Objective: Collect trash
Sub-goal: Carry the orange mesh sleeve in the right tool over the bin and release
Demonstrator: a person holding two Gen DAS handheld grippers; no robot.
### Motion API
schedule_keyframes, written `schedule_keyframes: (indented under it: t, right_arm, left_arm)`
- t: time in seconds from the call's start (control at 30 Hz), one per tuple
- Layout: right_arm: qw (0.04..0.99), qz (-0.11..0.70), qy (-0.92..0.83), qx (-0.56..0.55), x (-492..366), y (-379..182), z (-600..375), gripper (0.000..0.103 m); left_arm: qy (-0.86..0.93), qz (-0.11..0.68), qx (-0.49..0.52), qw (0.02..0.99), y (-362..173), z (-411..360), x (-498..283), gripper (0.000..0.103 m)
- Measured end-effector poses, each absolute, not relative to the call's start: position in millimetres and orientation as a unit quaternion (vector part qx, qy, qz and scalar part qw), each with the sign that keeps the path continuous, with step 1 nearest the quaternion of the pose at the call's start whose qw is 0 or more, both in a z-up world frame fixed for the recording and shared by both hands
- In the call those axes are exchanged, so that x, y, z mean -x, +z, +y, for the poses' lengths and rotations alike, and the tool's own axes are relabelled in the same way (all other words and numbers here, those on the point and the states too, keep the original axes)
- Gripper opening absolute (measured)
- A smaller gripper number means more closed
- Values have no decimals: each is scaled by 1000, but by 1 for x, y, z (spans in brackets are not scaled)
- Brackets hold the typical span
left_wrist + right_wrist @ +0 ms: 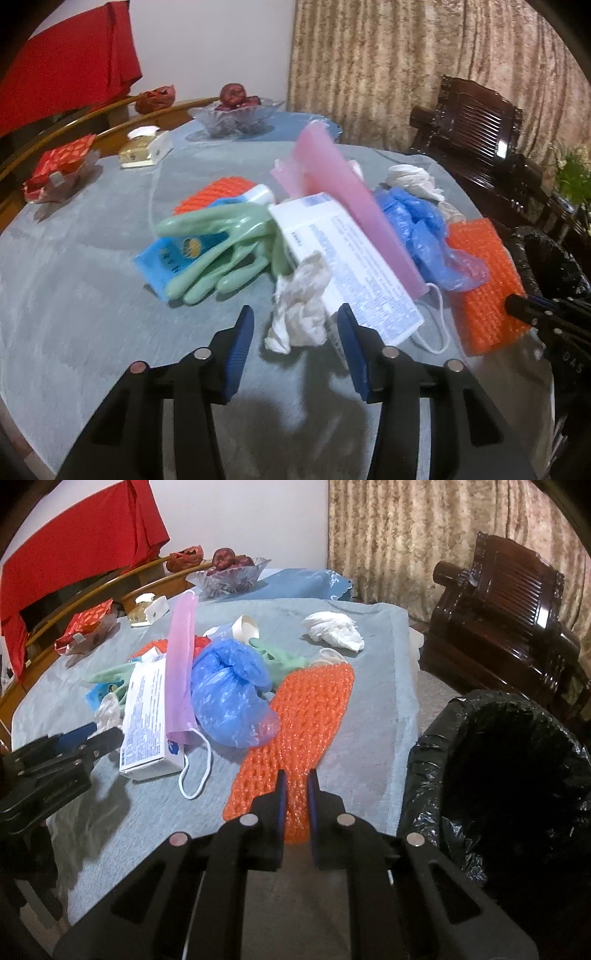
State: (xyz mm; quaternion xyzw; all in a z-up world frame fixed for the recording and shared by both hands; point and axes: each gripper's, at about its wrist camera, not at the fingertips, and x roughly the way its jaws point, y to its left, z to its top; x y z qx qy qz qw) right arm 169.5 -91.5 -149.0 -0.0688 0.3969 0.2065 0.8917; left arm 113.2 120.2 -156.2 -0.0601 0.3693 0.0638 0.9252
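Observation:
A pile of trash lies on the grey tablecloth [74,266]. My left gripper [295,325] is open, its jaws on either side of a crumpled white tissue [299,306] at the pile's near edge. Behind it lie green rubber gloves [218,240], a white printed box [347,258], a pink face mask [343,195] and a blue plastic bag [421,221]. My right gripper [297,779] is shut on the near end of an orange foam net [306,716] lying at the table's edge. A bin lined with a black bag [517,775] stands right of it.
A glass fruit bowl [236,114], a small cream box [144,151] and a red wrapped packet [62,166] sit at the table's far side. Another white tissue wad [334,629] lies far right. A dark wooden chair [509,620] stands beyond the bin.

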Motion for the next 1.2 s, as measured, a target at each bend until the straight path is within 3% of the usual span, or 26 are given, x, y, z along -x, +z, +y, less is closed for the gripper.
schedule_keyframes:
  t: [0.13, 0.3, 0.83, 1.2]
  right_arm:
    - [892, 396, 206, 67, -169, -146, -94, 10]
    - [894, 393, 207, 66, -166, -144, -97, 10]
    - [915, 343, 205, 54, -148, -98, -114, 10]
    - [932, 304, 191, 39, -127, -59, -144, 10]
  left_arm:
    - [29, 370, 91, 924, -156, 121, -115, 20]
    - [13, 363, 113, 925, -155, 127, -111, 6]
    - [20, 293, 115, 949, -81, 129, -70, 5]
    - [-35, 258, 100, 960, -37, 84, -63, 5]
